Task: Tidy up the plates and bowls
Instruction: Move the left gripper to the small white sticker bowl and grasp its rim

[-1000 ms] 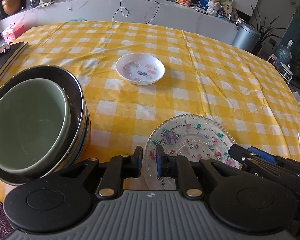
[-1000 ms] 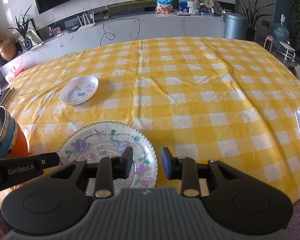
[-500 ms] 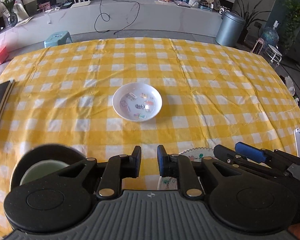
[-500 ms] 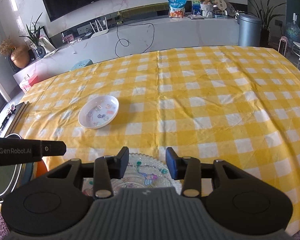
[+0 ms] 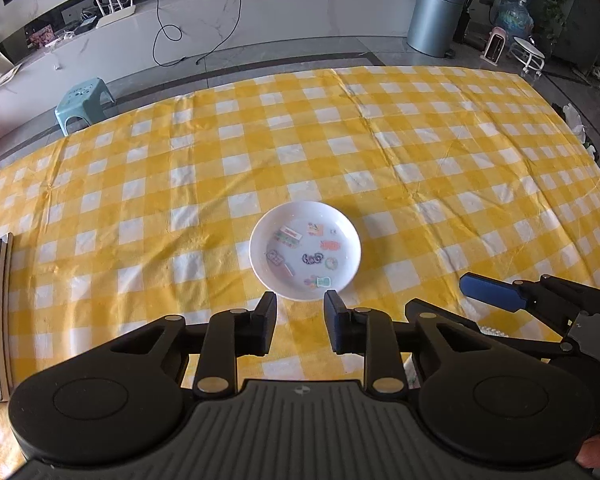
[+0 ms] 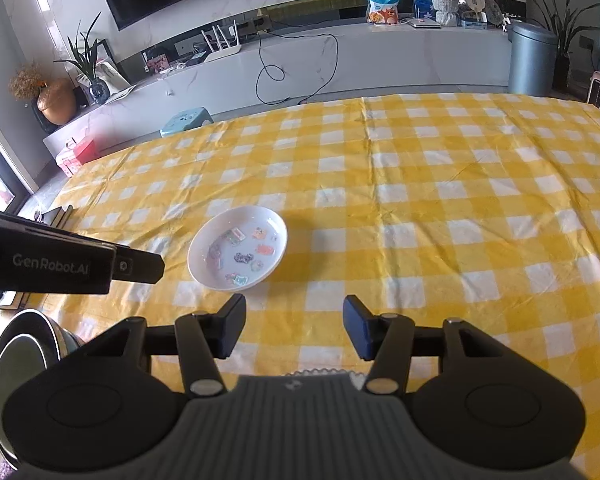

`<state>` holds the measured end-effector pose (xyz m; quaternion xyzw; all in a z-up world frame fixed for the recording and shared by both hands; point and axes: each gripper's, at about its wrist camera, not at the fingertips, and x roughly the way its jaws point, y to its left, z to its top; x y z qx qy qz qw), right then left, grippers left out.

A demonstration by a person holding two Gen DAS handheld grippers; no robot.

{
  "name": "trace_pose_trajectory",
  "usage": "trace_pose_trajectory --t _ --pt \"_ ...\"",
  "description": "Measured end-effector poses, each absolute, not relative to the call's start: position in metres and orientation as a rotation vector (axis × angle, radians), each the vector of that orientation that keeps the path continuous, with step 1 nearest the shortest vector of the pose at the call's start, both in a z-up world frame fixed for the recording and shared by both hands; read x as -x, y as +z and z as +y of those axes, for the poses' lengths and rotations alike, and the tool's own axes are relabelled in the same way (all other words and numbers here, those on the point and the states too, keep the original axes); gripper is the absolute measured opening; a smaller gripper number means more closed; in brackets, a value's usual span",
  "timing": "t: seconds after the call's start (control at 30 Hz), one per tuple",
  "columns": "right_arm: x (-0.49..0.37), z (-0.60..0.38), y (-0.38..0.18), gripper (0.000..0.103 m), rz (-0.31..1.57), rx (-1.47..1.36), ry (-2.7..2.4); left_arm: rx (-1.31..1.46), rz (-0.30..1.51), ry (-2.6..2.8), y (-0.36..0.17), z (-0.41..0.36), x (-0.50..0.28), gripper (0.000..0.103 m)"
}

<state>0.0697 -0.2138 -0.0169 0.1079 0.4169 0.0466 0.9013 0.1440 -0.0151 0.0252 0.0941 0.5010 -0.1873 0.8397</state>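
Yellow checked tablecloth point(image 5: 420, 168) covers the whole table, living-room clutter behind. Small white dish point(image 5: 305, 251) sits mid-table, closer to the near edge, nothing in it but printed cartoon stickers. Looks rigid, light and probably slick, so I'd pinch the raised rim on the near side rather than the flat. Left gripper point(image 5: 300, 324) and right gripper point(image 6: 294, 326) have both just been opening, nothing between the jaws. Stacked bowls point(image 6: 24, 344) sit at the near left corner; the innermost looks empty.
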Motion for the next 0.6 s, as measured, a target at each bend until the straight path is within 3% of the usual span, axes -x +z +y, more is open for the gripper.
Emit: trace_pose_trajectory --t 0.4,0.6 --pt "-0.127 -0.213 -0.031 0.052 0.911 -0.292 0.071 -0.147 1.149 -0.413 -0.002 -0.005 -0.212 0.035" --pt "-0.147 -0.211 -0.043 0.037 0.947 -0.322 0.062 -0.148 1.191 -0.400 -0.020 -0.003 -0.227 0.035"
